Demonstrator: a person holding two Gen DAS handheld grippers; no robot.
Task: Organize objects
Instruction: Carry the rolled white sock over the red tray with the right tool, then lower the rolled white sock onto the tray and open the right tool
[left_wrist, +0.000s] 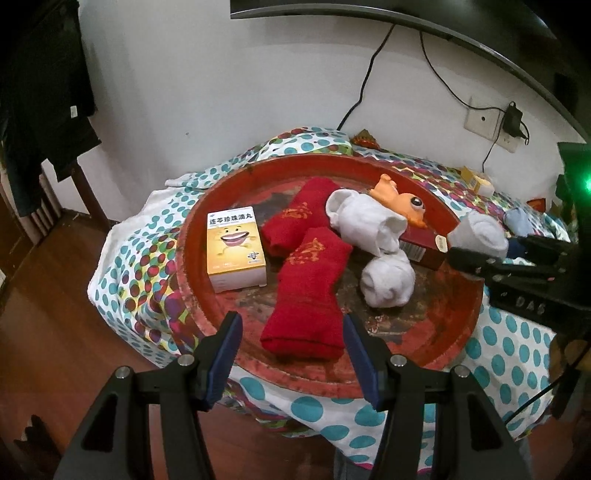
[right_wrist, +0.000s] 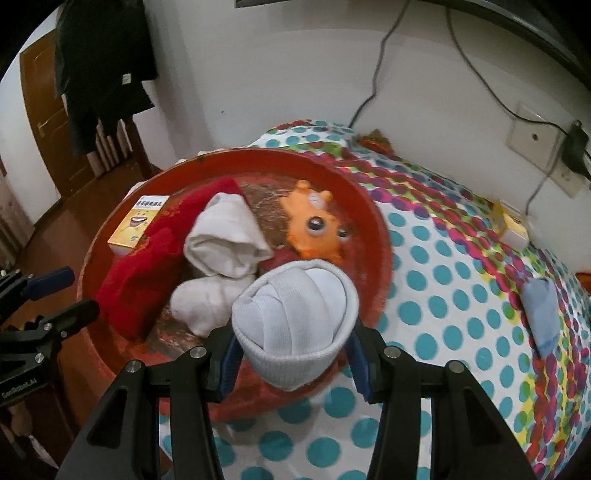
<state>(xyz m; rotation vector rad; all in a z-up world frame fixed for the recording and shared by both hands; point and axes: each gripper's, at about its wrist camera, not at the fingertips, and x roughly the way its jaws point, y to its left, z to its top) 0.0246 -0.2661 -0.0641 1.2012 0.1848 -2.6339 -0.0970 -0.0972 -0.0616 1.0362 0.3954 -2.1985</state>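
The right gripper (right_wrist: 293, 363) is clamping a rolled pale sock bundle (right_wrist: 295, 321) over the near right rim of the red tray (right_wrist: 373, 218), apparently delivering it; next, lowering and releasing it among the socks. The left gripper (left_wrist: 291, 345) is hovering open and empty.

My right gripper (right_wrist: 293, 363) clamps a rolled sock bundle (right_wrist: 295, 317) over the near rim of the round tray (left_wrist: 424, 363), which sits on the dotted cloth (right_wrist: 436, 295). In the tray, the medicine box (left_wrist: 237, 251) lies at the left, two folded towels (left_wrist: 306, 288) beside it, two rolled socks (left_wrist: 384, 280) right of those, and the toy (left_wrist: 400, 201) behind them. My left gripper (left_wrist: 291, 350) hangs empty above the nearer towel's end. A folded sock (right_wrist: 541, 314) lies on the cloth, well right of the tray.
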